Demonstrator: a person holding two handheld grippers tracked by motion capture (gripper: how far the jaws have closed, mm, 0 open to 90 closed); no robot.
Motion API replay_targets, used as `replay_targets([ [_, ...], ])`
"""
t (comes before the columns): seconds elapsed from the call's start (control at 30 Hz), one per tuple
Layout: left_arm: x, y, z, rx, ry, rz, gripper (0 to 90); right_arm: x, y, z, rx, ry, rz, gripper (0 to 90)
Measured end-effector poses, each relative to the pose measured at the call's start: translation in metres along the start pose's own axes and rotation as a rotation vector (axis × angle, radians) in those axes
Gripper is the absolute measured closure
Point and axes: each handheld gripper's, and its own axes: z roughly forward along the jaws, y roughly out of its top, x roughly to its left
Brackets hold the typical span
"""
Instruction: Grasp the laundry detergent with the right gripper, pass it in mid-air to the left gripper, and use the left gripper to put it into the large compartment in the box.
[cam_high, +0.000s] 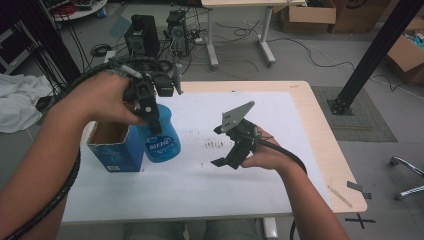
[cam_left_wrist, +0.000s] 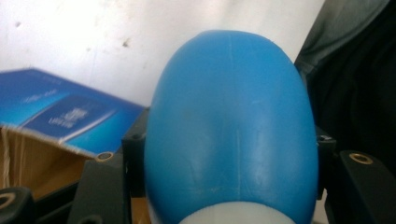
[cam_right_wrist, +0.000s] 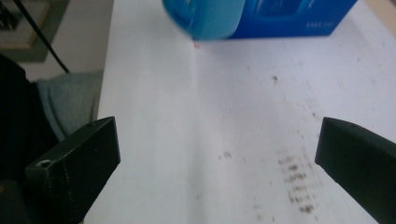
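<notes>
**A:** Starting with the high view: the left gripper (cam_high: 150, 112) is pinching the blue bottle (cam_high: 161, 137) near its top, jaws pressing on both sides. The bottle is hanging right beside the open blue box (cam_high: 114, 145), at about 3 o'clock from it, and I'm guessing its base is just off the white surface (cam_high: 200, 180), though I can't tell for sure. The right gripper (cam_high: 235, 150) is sitting at roughly 3 o'clock from the bottle, well apart, jaws spread and holding nothing.

**B:** And the left gripper view?

**A:** The blue bottle (cam_left_wrist: 231, 126) is bulging up between the two black jaws, squeezed on either side. The blue box (cam_left_wrist: 60, 112) is showing at 9 o'clock, its cardboard inside peeking out below the flap.

**B:** The right gripper view?

**A:** The jaws are standing wide apart with only the smudged surface (cam_right_wrist: 205, 140) between them. The bottle (cam_right_wrist: 205, 18) and box (cam_right_wrist: 299, 18) are sitting up at 12 o'clock, blurry.

**B:** So how far along is it?

**A:** My read: the grab is done and the bottle is hanging in the left jaws. Whether it's coming out of the box or going in, I can't say. What's left looks like carrying it to its spot and letting go. The right side is looking idle.
</notes>
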Motion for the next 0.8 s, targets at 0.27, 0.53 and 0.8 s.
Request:
replay_targets([
  [0.27, 0.029, -0.016, -0.03, -0.044, -0.027, -0.226, 39.2, -0.008, 0.002, -0.001, 0.157, 0.043, 0.001, 0.0],
  [0.53, 0.047, -0.04, -0.057, -0.041, -0.015, -0.49, 39.3, -0.01, 0.0, -0.002, 0.234, 0.054, -0.01, 0.0],
  [0.8, 0.063, -0.072, -0.078, 0.0, -0.053, -0.762, 39.3, -0.009, 0.0, -0.01, 0.283, 0.074, -0.013, 0.0],
])
